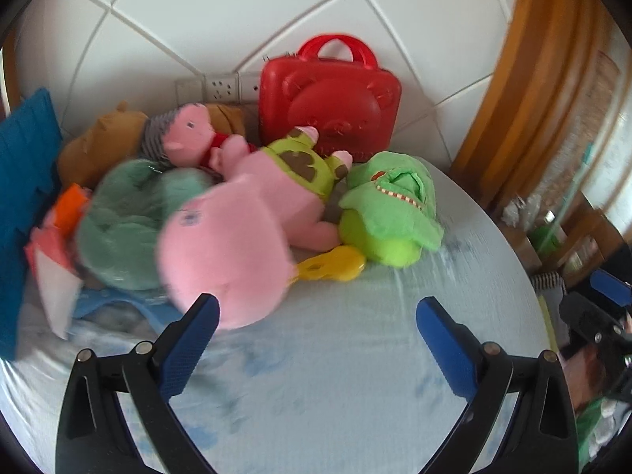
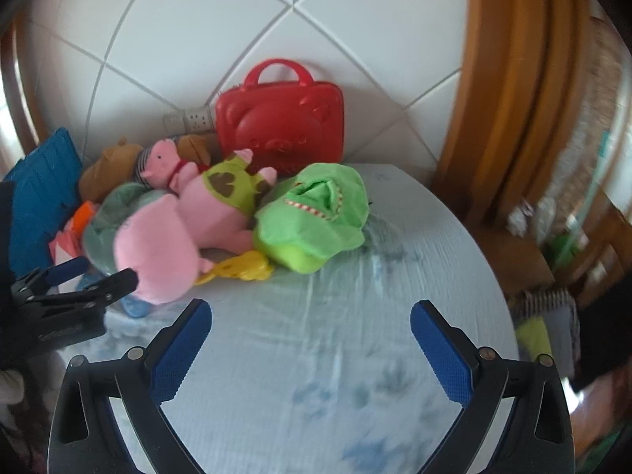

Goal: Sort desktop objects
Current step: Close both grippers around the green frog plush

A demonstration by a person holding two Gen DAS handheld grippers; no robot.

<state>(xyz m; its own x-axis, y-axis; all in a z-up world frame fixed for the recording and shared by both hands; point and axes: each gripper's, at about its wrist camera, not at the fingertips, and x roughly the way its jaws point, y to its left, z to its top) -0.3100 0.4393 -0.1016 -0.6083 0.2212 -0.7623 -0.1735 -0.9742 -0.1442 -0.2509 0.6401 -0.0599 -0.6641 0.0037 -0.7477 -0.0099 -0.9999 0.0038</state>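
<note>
A big pink plush pig (image 1: 237, 237) (image 2: 166, 249) in a green vest lies on the light blue cloth. A green plush crocodile (image 1: 387, 209) (image 2: 312, 217) sits to its right, and a yellow plastic toy (image 1: 331, 268) (image 2: 241, 266) lies between them. My left gripper (image 1: 316, 308) (image 2: 102, 272) is open, its left finger right at the pig's head, with nothing between the fingers. My right gripper (image 2: 312, 308) is open over bare cloth, short of the toys; in the left wrist view only part of it shows at the right edge.
A red bear-face case (image 1: 328, 98) (image 2: 280, 126) stands against the tiled wall. A small pink pig (image 1: 193, 134), a teal plush (image 1: 130, 221), a brown plush (image 1: 98, 146) and a blue knitted piece (image 1: 23, 181) crowd the left. A wooden door frame (image 2: 513, 98) stands at right.
</note>
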